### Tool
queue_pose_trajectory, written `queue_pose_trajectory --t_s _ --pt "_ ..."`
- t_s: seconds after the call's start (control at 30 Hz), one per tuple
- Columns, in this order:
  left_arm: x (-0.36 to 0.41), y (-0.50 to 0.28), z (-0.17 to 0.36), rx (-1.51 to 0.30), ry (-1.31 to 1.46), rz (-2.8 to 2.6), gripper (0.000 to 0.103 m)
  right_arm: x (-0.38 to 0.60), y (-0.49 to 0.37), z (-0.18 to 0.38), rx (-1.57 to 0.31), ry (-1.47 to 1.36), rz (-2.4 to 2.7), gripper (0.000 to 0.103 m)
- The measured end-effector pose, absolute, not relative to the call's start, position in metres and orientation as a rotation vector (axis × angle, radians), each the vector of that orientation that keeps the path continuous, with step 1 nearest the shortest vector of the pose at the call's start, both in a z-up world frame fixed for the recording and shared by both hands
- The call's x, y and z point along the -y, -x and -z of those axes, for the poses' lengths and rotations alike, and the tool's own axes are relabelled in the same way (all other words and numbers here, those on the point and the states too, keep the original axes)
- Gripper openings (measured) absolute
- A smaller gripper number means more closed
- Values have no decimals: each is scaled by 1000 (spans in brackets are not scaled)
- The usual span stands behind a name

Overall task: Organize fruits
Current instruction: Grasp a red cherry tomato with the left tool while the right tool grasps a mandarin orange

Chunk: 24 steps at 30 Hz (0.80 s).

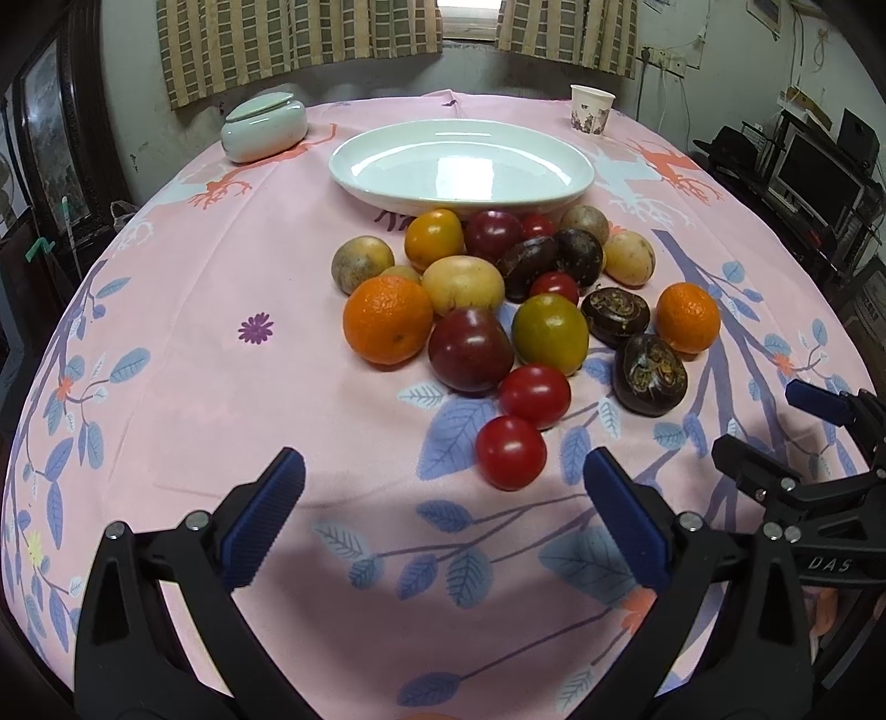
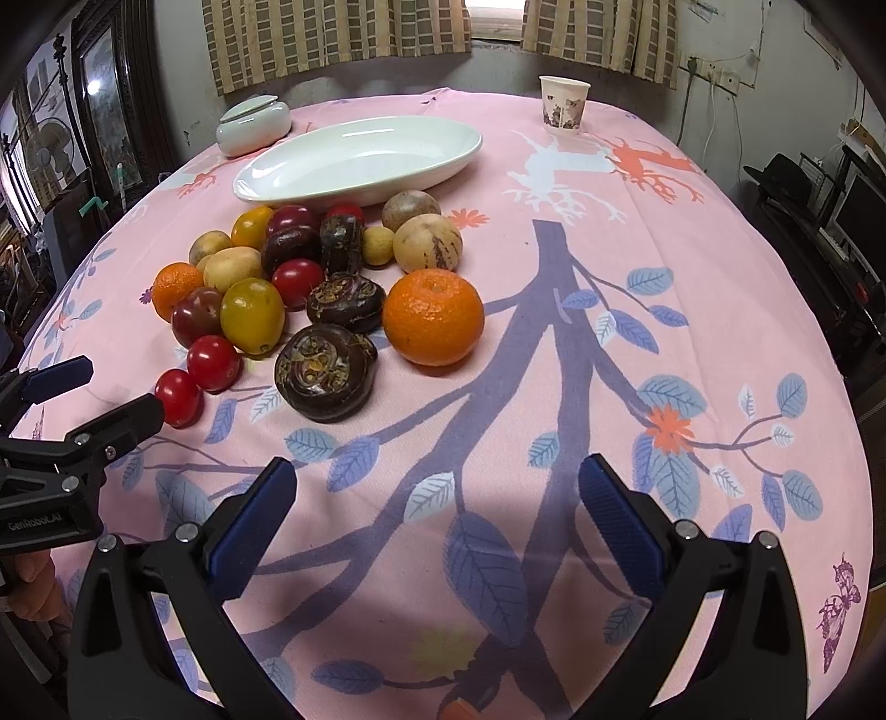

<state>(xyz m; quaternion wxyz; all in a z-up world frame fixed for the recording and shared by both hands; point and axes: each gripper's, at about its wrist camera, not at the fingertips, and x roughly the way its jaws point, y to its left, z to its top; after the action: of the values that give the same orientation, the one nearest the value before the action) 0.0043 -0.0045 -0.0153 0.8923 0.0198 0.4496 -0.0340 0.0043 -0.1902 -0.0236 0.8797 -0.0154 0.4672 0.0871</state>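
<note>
"DAS" on right tool (image 1: 775,421); "GenRobot.AI" on left tool (image 2: 99,393).

Dim, warm indoor light; the far window (image 1: 470,11) is blown out and glares off the white dish (image 1: 459,166). Soft shadows pool on the near tablecloth (image 2: 554,387). Strong fisheye bending and dark vignetting mark the edges, while the centre stays sharp.

The pink tablecloth (image 2: 692,310) was bare beside the fruit pile (image 1: 498,310). The fruits crowded against the white dish (image 1: 459,166), blocking the near way to it.
</note>
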Motion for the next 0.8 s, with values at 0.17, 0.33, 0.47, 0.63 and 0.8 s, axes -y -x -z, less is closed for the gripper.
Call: queue_pose_trajectory --t_s 0.17,0.33,0.47,0.63,0.8 --pt "6 -10 23 -925 -41 96 101 195 -6 26 -978 6 -193 102" --pt "10 -18 30 -946 -50 120 87 200 -7 27 -977 -8 -199 102" --pt "15 -20 36 -952 -80 139 53 203 -11 30 -985 -24 -200 102" --pt "18 -21 35 -945 -93 169 29 205 -12 32 -995 -38 -204 102" --pt "16 -19 30 -919 -105 177 29 201 -12 29 -999 20 -207 102"
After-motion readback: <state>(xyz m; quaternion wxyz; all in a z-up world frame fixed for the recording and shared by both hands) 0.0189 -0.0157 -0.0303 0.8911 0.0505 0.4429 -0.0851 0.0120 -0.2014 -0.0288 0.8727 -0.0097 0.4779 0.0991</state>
